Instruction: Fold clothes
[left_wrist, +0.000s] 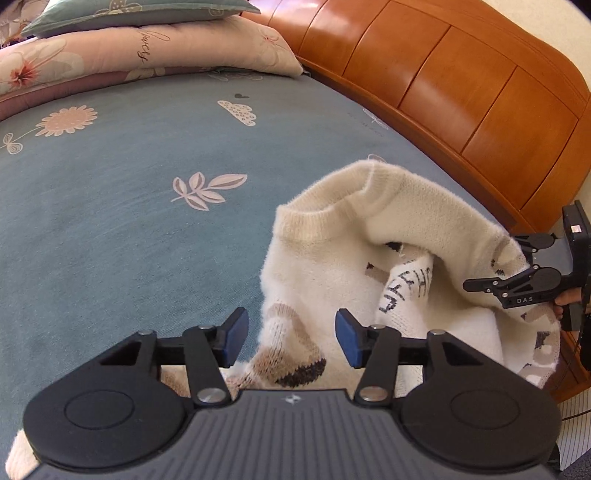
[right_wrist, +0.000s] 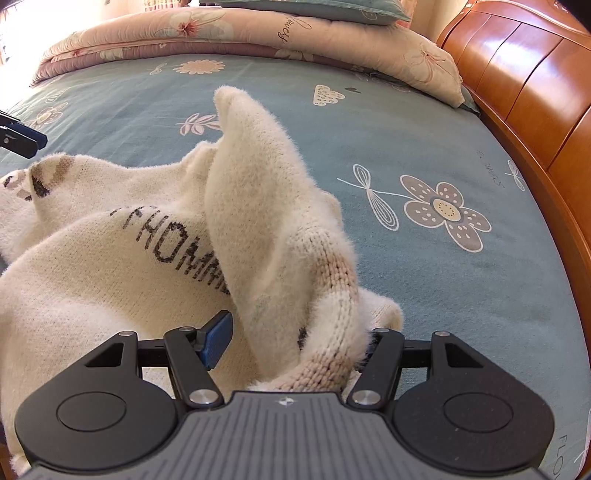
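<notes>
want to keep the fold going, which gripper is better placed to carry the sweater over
Right gripper: a thick fold of the sweater sits between its jaws. The left gripper is open, gripping nothing.

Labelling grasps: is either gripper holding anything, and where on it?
Left gripper: open, holding nothing. Right gripper: a bunched fold of the cream sweater lies between its pads; whether it is clamped cannot be told.

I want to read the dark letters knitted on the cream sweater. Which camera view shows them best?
The right wrist view: the dark letters run large and mostly unbroken across the sweater. In the left wrist view the letters are small, upside down and partly folded under.
</notes>
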